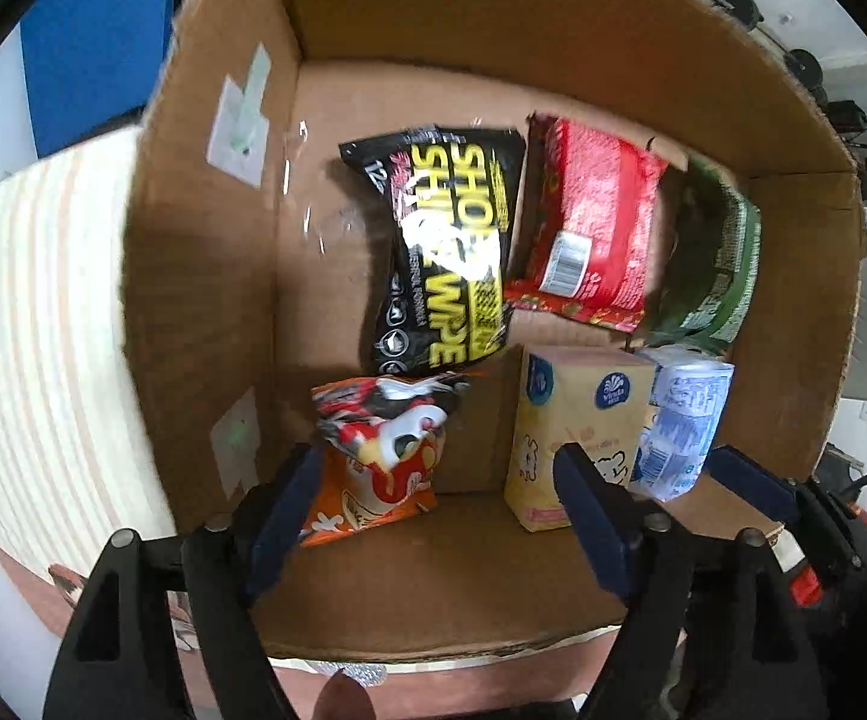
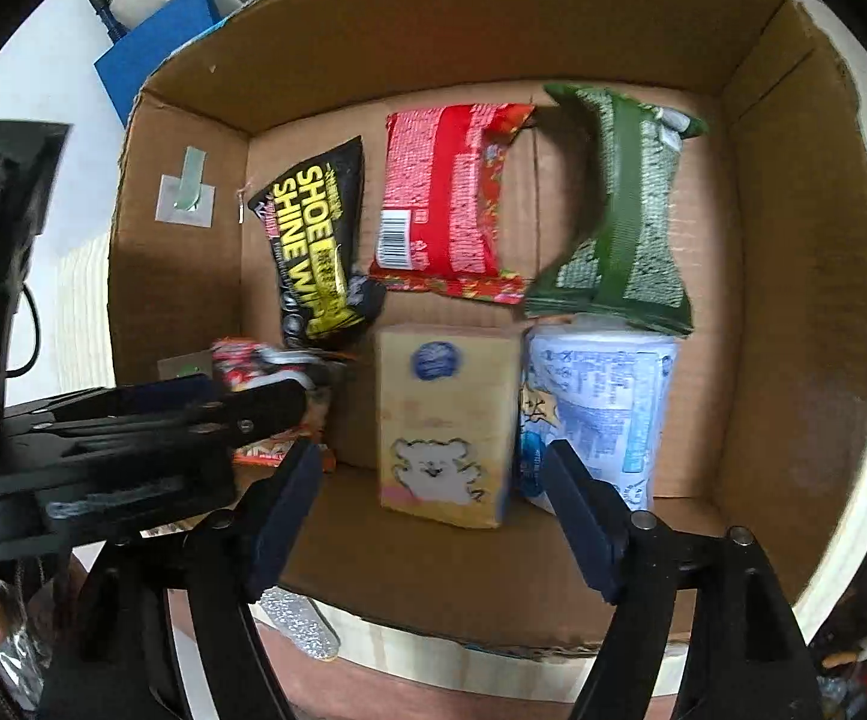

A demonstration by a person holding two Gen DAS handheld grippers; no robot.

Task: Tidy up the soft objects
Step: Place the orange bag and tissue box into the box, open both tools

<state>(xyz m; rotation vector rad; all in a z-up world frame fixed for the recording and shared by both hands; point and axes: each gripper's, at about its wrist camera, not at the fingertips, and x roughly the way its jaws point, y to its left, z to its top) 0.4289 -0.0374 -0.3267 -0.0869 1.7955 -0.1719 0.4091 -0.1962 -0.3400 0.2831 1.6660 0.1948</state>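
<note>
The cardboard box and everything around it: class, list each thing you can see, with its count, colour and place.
cardboard box: one, brown, open, holding all packs
shoe wipe pack: one, black and yellow, back left
noodle pack: one, red, back middle
green pack: one, back right
snack bag: one, orange and red, front left
tissue pack: one, yellow with bear, front middle
blue pack: one, pale blue and white, front right
blue board: one, outside box, back left
left gripper: open, over snack bag
right gripper: open, over tissue pack
</note>
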